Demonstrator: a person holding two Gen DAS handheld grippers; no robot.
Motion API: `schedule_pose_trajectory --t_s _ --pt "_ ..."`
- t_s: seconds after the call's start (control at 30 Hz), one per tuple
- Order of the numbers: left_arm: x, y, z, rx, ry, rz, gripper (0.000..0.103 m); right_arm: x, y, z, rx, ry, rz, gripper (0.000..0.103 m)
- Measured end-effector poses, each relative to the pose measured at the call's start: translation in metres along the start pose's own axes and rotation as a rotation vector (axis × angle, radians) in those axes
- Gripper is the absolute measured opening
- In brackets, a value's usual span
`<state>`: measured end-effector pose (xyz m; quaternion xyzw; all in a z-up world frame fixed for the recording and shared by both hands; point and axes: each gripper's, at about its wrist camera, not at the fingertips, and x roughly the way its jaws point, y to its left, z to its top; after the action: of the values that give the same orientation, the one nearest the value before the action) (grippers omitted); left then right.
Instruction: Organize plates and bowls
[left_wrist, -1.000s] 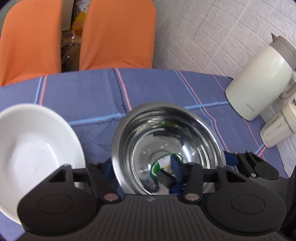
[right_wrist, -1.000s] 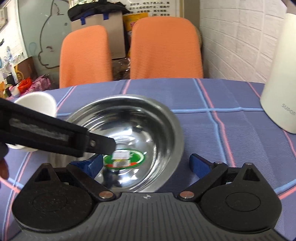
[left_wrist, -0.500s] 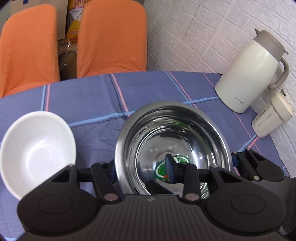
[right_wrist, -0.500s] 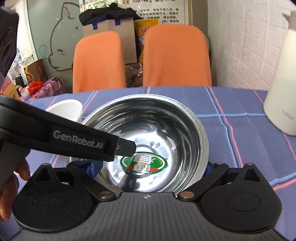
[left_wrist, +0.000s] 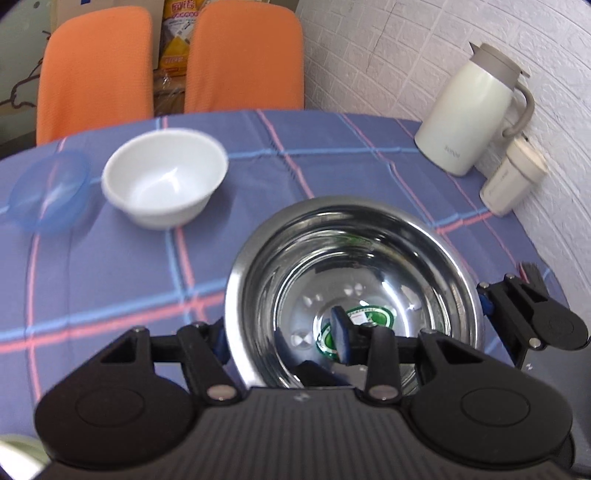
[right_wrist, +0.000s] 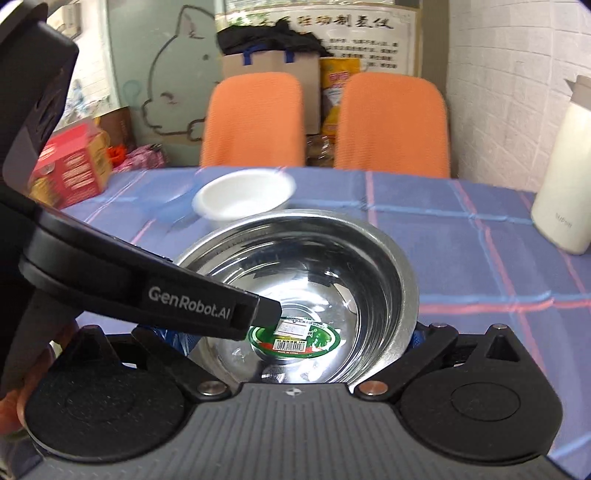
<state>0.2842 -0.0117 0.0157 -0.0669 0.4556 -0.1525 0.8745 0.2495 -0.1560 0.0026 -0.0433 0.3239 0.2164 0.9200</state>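
A steel bowl (left_wrist: 369, 258) with a green sticker in its bottom hangs above the blue checked tablecloth (left_wrist: 110, 280). My left gripper (left_wrist: 279, 339) is shut on its left wall, one finger inside and one outside. In the right wrist view the left gripper's black body (right_wrist: 207, 295) reaches into the steel bowl (right_wrist: 332, 258) from the left. My right gripper (right_wrist: 295, 336) stands wide open, its fingers straddling the bowl's near lower side; one right finger (left_wrist: 485, 302) shows outside the right rim. A white bowl (left_wrist: 166, 181) rests on the cloth behind, and a pale blue translucent bowl (left_wrist: 48, 188) lies left of it.
A cream thermos jug (left_wrist: 472, 118) and a small white container (left_wrist: 513, 184) stand by the brick wall at the right. Two orange chairs (left_wrist: 243, 59) line the far table edge. A red box (right_wrist: 70, 162) sits far left. A hand (right_wrist: 11, 387) holds the left gripper.
The steel bowl has risen off the cloth together with both grippers. The white bowl now lies farther away and lower, and the blue bowl has come into view. The right jaw spacing is unchanged.
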Motion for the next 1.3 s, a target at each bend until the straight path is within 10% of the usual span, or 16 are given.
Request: schedule_pose_trajectory --t_s 0.67,0.8,1.3 --pt "-0.020 0.024 -0.077 -0.028 0.057 -0.062 0.041 -0.024 0.048 -0.073 0.104 0.133 0.025 0.088" --pt "-0.030 0.022 -0.078 -0.006 0.009 -0.046 0.073 -0.029 0.045 -0.077 0.114 0.127 0.032 0.088" --pt "-0.086 0.027 -0.071 0.005 -0.149 0.016 0.074 -0.080 0.019 -0.065 0.173 -0.004 -0.042 0.088"
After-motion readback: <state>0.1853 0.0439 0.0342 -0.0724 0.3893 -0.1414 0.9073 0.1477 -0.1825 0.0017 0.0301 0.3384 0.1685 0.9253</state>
